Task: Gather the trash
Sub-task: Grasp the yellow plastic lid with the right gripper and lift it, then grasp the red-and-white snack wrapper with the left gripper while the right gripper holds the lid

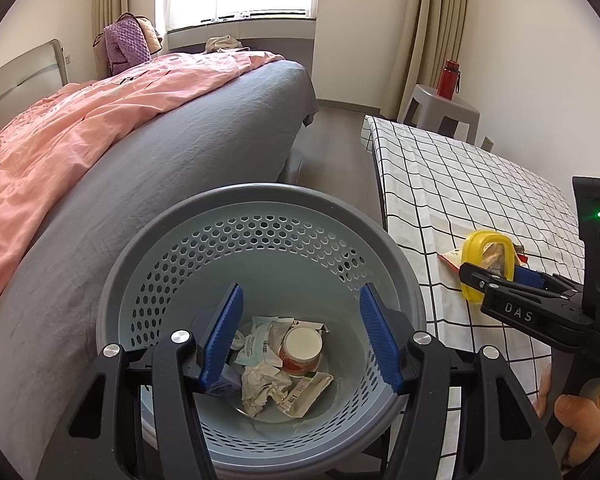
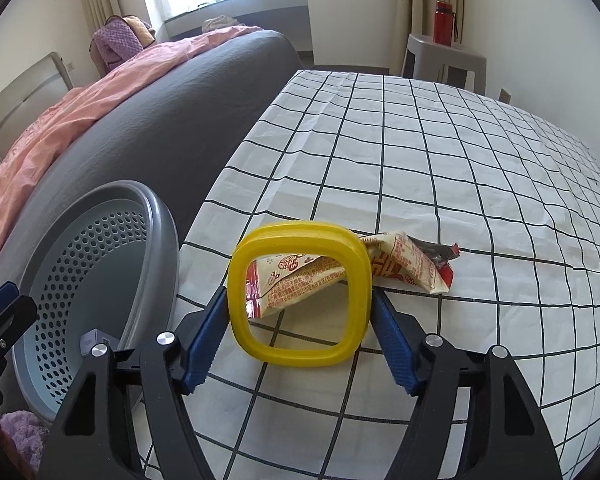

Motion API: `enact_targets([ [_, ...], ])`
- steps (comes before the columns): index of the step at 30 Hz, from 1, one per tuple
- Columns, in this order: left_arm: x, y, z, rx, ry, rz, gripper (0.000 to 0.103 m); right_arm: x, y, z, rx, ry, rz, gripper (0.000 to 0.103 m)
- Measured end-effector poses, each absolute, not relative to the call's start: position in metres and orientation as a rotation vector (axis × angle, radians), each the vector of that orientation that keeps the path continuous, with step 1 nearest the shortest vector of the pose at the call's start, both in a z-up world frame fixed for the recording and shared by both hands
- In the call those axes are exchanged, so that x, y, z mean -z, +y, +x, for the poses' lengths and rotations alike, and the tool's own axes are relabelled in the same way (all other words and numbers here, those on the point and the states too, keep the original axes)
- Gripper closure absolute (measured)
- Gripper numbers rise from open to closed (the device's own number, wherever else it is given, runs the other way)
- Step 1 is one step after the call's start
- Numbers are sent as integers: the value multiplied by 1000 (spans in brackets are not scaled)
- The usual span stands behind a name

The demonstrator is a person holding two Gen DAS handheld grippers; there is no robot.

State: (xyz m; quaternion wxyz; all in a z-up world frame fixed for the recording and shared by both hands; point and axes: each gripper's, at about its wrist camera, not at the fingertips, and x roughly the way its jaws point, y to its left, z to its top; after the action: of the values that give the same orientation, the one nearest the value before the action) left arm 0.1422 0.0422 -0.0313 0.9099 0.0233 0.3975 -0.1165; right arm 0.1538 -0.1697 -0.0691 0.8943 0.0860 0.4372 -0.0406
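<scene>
A grey perforated trash basket (image 1: 260, 216) stands between the bed and the table; it also shows in the right wrist view (image 2: 100, 240). It holds crumpled paper (image 1: 264, 384), a small jar (image 1: 300, 350) and wrappers. My left gripper (image 1: 300, 332) is open and empty above the basket's mouth. My right gripper (image 2: 300, 312) is shut on a yellow plastic lid (image 2: 300, 292), holding it on edge just above the checkered table (image 2: 420, 152); the lid also shows in the left wrist view (image 1: 486, 264). A cream and red snack wrapper (image 2: 404, 268) lies on the table behind the lid.
A bed with a grey sheet (image 1: 180, 152) and pink quilt (image 1: 80, 128) is on the left. A grey stool (image 1: 444, 112) with a red bottle (image 1: 449, 79) stands in the far corner. A purple fuzzy thing (image 2: 20, 436) lies low beside the basket.
</scene>
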Motion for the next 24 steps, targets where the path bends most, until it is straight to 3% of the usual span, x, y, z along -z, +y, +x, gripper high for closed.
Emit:
enact_targets([
  [11,33,20,136,286,830,96,45,41,-207,84,43,902,220,35],
  [24,28,-64,125,479,822,278,45,32,-274,20,90,881,326,35],
])
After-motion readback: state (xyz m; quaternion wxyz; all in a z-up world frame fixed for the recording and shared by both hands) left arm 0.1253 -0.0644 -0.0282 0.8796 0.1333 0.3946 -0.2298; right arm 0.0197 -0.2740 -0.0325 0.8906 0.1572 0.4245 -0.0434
